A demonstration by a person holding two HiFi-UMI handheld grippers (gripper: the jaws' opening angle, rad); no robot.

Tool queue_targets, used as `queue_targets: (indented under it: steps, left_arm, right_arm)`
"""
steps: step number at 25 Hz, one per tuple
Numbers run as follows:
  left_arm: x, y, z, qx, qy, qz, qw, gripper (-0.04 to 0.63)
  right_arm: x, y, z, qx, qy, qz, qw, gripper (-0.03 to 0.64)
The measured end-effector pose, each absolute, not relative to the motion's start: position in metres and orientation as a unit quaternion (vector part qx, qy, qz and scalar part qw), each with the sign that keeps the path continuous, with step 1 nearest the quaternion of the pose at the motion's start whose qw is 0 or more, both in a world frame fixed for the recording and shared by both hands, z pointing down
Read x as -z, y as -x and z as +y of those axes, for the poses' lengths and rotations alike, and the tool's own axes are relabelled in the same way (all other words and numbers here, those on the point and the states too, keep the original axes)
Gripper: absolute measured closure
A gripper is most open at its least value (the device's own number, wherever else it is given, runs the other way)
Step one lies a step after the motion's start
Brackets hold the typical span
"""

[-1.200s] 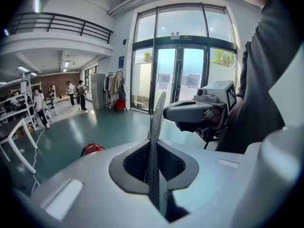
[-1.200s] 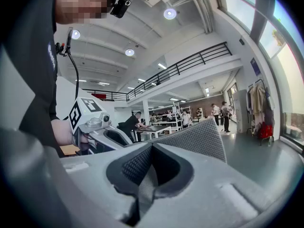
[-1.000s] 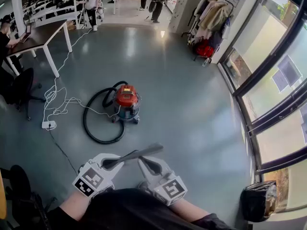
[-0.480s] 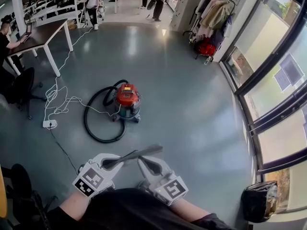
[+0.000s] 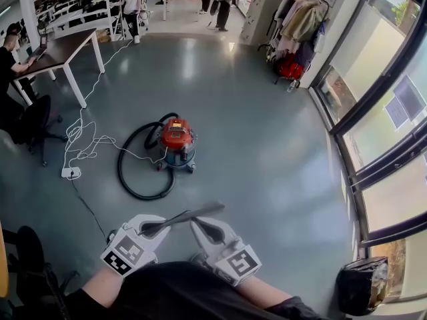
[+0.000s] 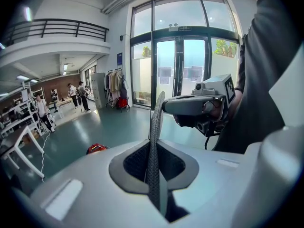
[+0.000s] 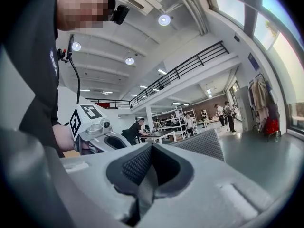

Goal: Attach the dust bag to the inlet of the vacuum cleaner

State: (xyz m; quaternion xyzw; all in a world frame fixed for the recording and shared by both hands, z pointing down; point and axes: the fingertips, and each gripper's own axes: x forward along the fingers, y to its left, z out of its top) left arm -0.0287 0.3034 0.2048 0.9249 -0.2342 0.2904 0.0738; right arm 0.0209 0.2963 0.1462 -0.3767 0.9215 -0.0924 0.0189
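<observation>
Pinching the flat grey dust bag (image 5: 193, 213) between them, the left claw (image 5: 152, 228) and right claw (image 5: 201, 227) were each clamped on it, with the red vacuum cleaner (image 5: 177, 137) on the floor (image 5: 267, 145) well apart at twelve o'clock.

No words or numbers can be read. The cubes on the left gripper (image 5: 157, 227) and the right gripper (image 5: 203, 230) carry only black-and-white square patterns. The blue wall sign (image 6: 117, 58) is too small to read.
</observation>
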Motion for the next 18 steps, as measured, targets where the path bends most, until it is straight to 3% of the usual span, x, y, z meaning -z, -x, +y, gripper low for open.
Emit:
queue_targets:
  steps: [18]
  left_arm:
    - [-0.211,-0.024,0.306,-0.298,-0.919,-0.246,0.075,0.554]
  right_arm:
    - [-0.153,-0.079,0.298,0.09,0.361,0.928,0.016,0.624]
